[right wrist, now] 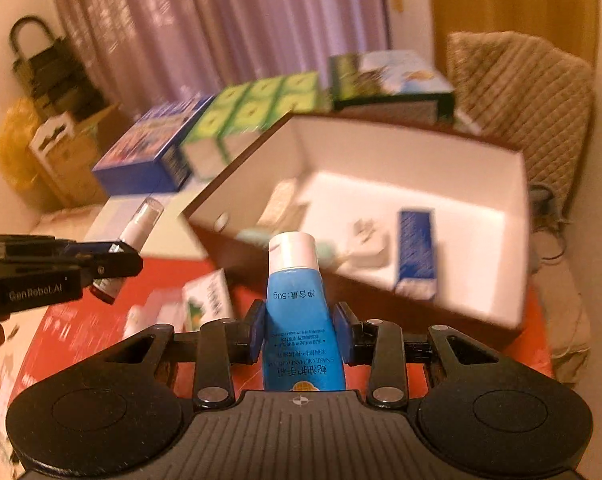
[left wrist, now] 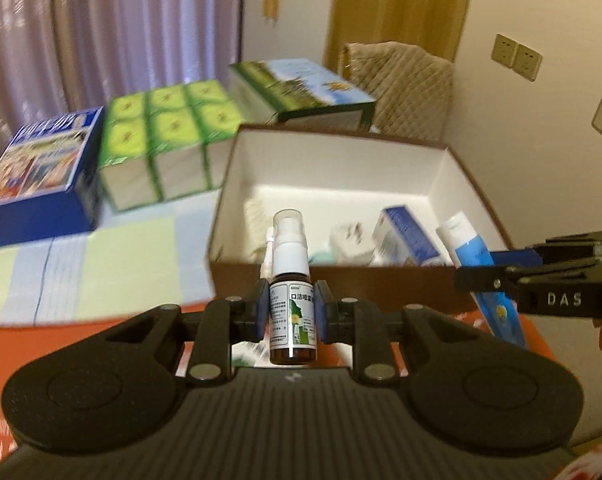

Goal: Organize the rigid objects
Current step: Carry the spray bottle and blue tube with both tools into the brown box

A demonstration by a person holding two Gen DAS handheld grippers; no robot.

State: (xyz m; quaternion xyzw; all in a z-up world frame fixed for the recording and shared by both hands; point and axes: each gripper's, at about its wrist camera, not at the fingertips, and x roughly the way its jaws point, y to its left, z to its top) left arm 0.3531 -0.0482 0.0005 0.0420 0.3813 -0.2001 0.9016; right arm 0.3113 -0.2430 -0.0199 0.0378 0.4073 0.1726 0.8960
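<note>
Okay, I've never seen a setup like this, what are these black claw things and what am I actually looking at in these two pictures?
Those claws are two hand-held grippers, each with a wide-angle camera looking forward along its fingers. One picture comes from the left gripper, the other from the right gripper; each also shows the other at its edge. The left one is shut on a small brown spray bottle, the right one on a blue tube with a white cap. Ahead sits an open brown box with a white inside, holding a white plug adapter, a blue carton and some blurred items. Behind it stand a blue box, green packs and a green-and-blue box.
</note>
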